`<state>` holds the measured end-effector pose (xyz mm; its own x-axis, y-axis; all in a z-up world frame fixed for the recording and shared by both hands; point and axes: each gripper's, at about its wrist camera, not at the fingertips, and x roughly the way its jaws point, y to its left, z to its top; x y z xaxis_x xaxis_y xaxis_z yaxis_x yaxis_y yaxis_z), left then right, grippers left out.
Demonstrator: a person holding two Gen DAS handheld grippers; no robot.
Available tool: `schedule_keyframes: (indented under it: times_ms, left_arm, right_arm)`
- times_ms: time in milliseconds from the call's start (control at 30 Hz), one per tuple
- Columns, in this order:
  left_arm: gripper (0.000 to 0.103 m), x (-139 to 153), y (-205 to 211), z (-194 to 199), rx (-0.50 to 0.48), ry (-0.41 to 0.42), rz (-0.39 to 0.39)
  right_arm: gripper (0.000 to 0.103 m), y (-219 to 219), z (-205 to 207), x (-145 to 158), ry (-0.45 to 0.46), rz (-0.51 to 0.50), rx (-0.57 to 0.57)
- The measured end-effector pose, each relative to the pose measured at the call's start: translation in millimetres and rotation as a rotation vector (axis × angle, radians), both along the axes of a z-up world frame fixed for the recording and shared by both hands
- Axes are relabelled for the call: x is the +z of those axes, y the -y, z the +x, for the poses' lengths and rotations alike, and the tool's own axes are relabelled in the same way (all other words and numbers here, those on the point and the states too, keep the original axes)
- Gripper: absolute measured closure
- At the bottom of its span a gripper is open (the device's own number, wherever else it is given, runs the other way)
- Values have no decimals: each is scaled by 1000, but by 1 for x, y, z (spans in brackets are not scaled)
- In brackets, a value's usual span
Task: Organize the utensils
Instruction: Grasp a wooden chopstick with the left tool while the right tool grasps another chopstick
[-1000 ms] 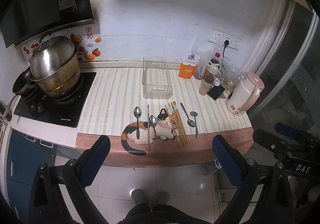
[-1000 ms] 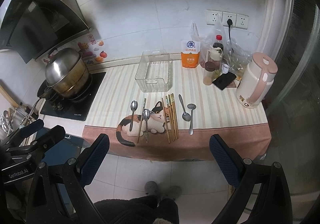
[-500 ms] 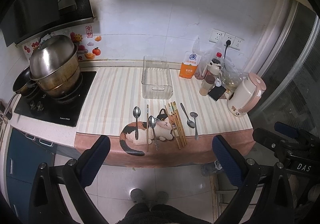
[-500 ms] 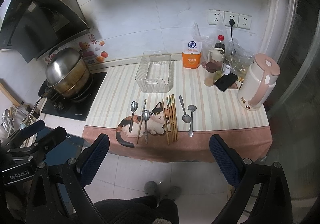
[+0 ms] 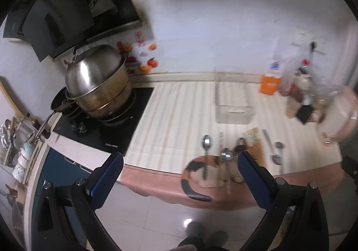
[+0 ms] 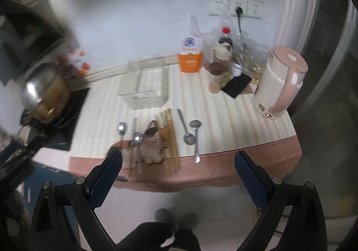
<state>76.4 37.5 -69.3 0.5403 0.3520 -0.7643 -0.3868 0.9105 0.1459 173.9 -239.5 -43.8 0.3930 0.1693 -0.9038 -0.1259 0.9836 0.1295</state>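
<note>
Several metal spoons and wooden chopsticks lie side by side on a striped mat with a cat picture at the counter's front edge. A clear plastic bin stands empty behind them. The spoons, chopsticks and bin also show in the blurred left wrist view. My left gripper is open and empty, in front of the counter edge. My right gripper is open and empty, just short of the utensils.
A steel pot sits on a black cooktop at the left. A pink-and-cream kettle, an orange carton, bottles, bags and a dark phone crowd the back right. A tiled wall stands behind; floor and feet show below.
Both grippers have moved closer to the counter, and both views are now motion-blurred. The left view has swung left toward the stove. The utensils have not moved.
</note>
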Motion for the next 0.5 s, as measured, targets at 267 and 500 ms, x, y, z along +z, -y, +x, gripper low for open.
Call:
schedule_keyframes:
  times_ms: [267, 500]
  left_arm:
    - [0, -119, -36, 76, -16, -246, -90]
    - [36, -215, -18, 126, -171, -441, -299]
  right_arm:
    - [47, -25, 64, -122, -163, -24, -15]
    - [66, -40, 98, -204, -308, -59, -65]
